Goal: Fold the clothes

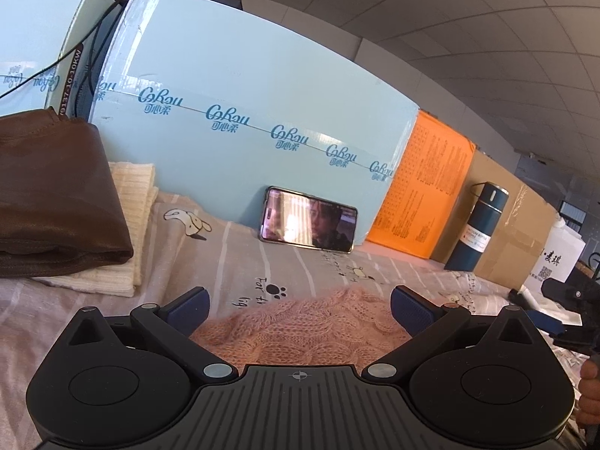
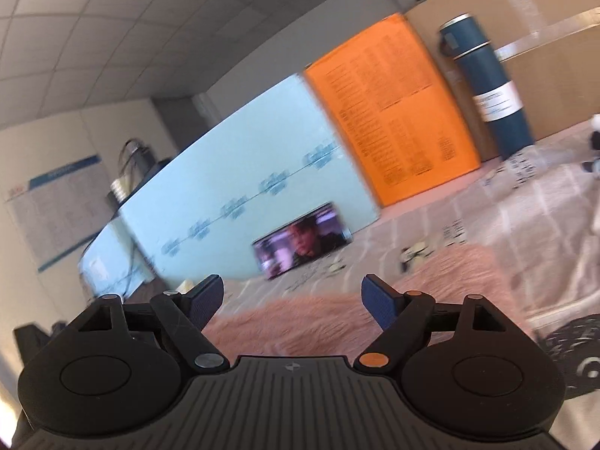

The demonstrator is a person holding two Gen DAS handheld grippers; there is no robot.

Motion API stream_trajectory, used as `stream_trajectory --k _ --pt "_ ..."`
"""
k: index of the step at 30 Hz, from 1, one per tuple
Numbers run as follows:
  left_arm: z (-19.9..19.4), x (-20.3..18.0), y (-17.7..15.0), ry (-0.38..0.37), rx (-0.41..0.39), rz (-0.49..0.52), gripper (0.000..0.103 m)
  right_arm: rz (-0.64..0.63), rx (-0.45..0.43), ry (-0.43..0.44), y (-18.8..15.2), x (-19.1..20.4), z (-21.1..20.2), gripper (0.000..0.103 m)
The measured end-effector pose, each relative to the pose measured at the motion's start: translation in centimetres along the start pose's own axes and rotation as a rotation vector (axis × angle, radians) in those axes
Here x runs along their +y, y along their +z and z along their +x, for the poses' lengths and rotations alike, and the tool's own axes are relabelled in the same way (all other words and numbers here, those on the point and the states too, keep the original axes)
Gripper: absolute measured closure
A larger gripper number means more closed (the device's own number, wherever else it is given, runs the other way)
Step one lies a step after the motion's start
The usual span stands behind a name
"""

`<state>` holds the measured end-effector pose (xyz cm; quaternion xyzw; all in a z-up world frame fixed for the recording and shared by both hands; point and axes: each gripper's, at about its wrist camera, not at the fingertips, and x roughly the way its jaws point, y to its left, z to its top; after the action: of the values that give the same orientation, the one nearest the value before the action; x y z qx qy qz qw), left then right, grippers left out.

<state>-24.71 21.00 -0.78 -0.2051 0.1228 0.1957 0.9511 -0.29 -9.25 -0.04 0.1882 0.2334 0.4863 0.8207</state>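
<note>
A: Largest first: what do I have in the left view?

B: A pale blue carton (image 1: 240, 86) stands at the back of the patterned bedsheet (image 1: 240, 258). At left lies a folded brown garment (image 1: 52, 195) on a folded cream knit (image 1: 131, 225).

A: And the task's item?

B: The pink knitted sweater (image 1: 300, 330) lies on the sheet directly under my left gripper (image 1: 300, 313), whose jaws stand wide, gripping nothing.

A: The right view?

B: It is blurred. My right gripper (image 2: 292, 300) is likewise spread wide above the same sweater (image 2: 300, 322), holding nothing.

A: Smaller items?

B: A teal flask (image 1: 476, 225), then a phone (image 1: 309, 225) leaning against the carton.
</note>
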Motion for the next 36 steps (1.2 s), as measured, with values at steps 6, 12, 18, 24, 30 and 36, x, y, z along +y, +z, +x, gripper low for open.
stream_trajectory --k 6,12,18,24,30,36 --pt "-0.3 0.6 0.2 0.023 -0.003 -0.035 0.000 0.161 -0.078 -0.298 0.7 -3.1 -1.2 0.017" --pt "-0.4 0.7 0.3 0.023 -0.007 -0.038 0.000 0.210 0.001 -0.358 -0.2 -4.8 0.1 0.017" --pt "-0.4 0.6 0.3 0.020 -0.004 -0.032 0.000 0.092 0.075 -0.360 -1.1 -3.5 1.7 0.034" --pt "-0.3 0.5 0.2 0.017 -0.002 -0.027 0.000 -0.046 0.076 -0.315 -1.6 -0.9 1.4 0.071" --pt "-0.4 0.5 0.2 0.011 -0.003 -0.028 0.000 -0.108 -0.036 -0.263 -1.2 1.6 -1.2 0.079" --pt "-0.3 0.4 0.1 0.002 0.002 -0.022 0.000 -0.109 -0.087 -0.237 0.0 1.6 -3.5 0.080"
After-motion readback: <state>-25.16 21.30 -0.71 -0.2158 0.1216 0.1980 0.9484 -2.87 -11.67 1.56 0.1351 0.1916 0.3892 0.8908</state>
